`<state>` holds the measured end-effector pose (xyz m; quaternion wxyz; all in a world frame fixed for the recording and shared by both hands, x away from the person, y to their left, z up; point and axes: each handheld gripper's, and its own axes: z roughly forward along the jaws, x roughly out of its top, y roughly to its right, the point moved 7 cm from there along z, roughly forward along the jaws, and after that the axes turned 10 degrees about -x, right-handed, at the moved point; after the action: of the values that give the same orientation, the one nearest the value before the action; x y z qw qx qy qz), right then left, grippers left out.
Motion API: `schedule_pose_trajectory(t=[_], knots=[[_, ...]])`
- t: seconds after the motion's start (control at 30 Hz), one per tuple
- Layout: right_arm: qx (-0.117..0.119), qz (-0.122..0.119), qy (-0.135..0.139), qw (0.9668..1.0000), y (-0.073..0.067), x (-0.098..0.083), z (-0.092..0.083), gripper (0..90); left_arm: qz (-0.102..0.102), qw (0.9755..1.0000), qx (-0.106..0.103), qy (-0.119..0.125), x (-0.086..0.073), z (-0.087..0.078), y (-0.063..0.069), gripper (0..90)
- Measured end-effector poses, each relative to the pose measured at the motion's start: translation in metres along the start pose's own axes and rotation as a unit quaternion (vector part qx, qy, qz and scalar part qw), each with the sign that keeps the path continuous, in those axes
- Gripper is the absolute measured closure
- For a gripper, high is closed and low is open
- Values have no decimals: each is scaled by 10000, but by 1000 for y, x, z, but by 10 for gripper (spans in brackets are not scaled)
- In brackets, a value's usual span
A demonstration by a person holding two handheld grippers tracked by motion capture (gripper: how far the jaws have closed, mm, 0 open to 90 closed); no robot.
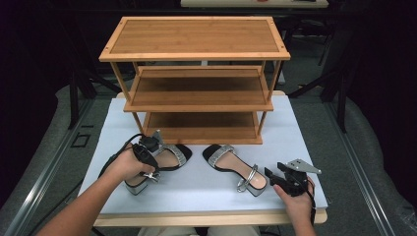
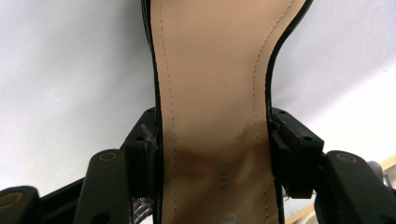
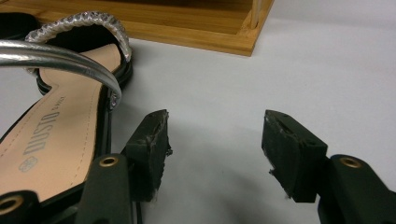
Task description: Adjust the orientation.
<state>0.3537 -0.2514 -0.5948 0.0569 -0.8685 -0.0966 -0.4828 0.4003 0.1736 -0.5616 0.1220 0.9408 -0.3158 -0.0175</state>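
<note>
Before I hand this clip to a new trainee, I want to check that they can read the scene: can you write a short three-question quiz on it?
1. True or false: the left gripper has its jaws on either side of the left sandal.
2. What lies between the jaws of the right gripper?
A. the right sandal
B. bare white table top
C. a shelf board
3. How many boards does the wooden rack have, and what is on them?

Key
1. True: the jaws flank the sole at its sides, pads against its black edges.
2. B: the sandal lies beside the jaws.
3. Three boards, nothing on them.
</note>
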Motion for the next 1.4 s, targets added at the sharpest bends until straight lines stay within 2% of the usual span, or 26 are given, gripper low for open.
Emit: schedule_pose_trajectory(t=[0.27, 0.5, 0.8, 0.87, 0.93, 1.0, 1.1, 1.13, 1.2, 1.37, 1.4], knots=[[9, 12, 4, 10000, 0, 0, 0, 409, -35, 9997, -32, 225, 2, -22, -4, 426], [7, 15, 6, 10000, 0, 0, 0, 409, -145, 9993, 27, 353, 10, -27, -7, 426], [10, 27, 16, 10000, 1, 0, 0, 409, -463, 9974, 98, 550, 35, -20, -8, 426], [-9, 26, -12, 10000, 2, 0, -1, 410, -630, 9960, 39, 628, 44, -18, -9, 426], [3, 43, -4, 10000, 2, 0, -1, 410, -651, 9958, 71, 639, 47, -17, -9, 426], [12, 57, 59, 10000, 3, 0, 1, 410, -760, 9947, 86, 689, 55, -12, -9, 426], [1, 58, 15, 10000, 3, -1, 0, 410, -834, 9938, 97, 727, 59, -10, -9, 426], [20, 65, 49, 10000, 3, 0, 1, 410, -949, 9924, 94, 775, 63, -7, -8, 426], [22, 62, 51, 10000, 3, 0, 1, 410, -885, 9932, 116, 742, 65, -6, -10, 426], [9, 67, -4, 10000, 5, -1, 0, 410, -924, 9928, 78, 756, 68, -2, -11, 426], [14, 82, -6, 10000, 5, -1, 0, 410, -1033, 9918, 81, 752, 69, 2, -11, 426]])
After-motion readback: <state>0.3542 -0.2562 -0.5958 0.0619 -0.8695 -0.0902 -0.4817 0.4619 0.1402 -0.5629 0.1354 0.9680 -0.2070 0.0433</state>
